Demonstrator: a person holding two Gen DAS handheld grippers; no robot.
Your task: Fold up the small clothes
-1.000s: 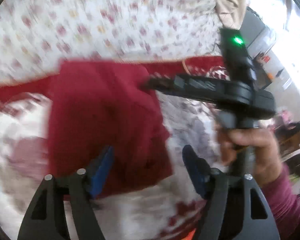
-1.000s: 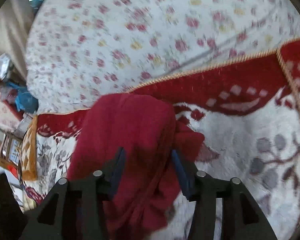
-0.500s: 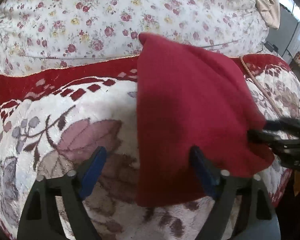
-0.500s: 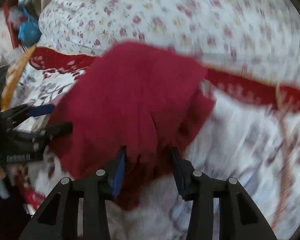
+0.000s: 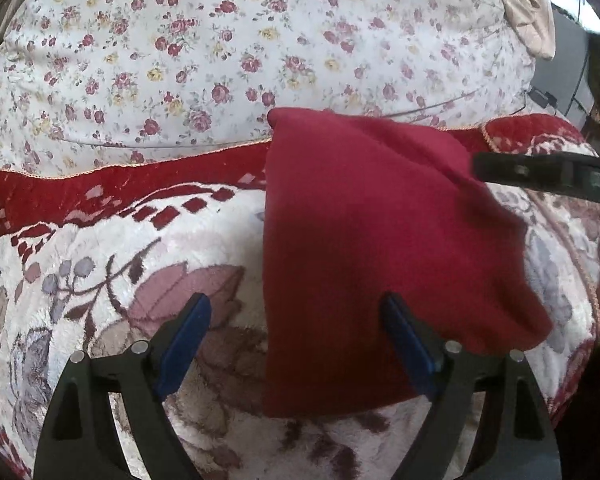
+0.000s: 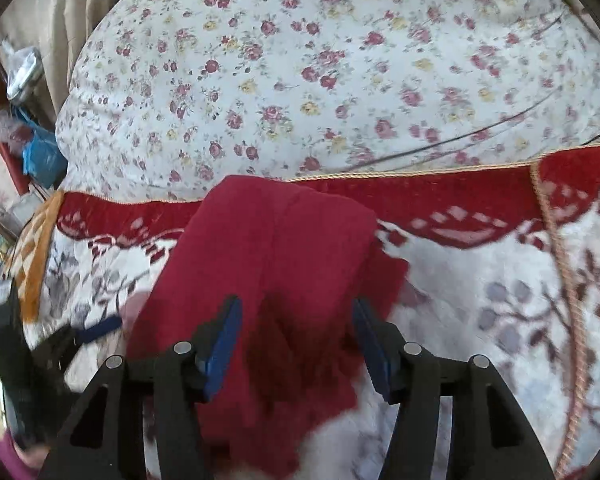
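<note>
Red garment (image 5: 372, 248) has settled flat, and the right gripper (image 6: 296, 336) has let go of it.
Folded cloth lies on the patterned blanket (image 5: 100, 280), toward 12 o'clock from both tools. Left gripper (image 5: 296, 336) stands wide open, empty; right gripper's jaws are spread, straddling the garment's near edge without pinching it.

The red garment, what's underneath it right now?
The red garment lies on a plush blanket with a leaf pattern and red border, its far corner reaching the floral sheet. Whatever the cloth covers is hidden.
</note>
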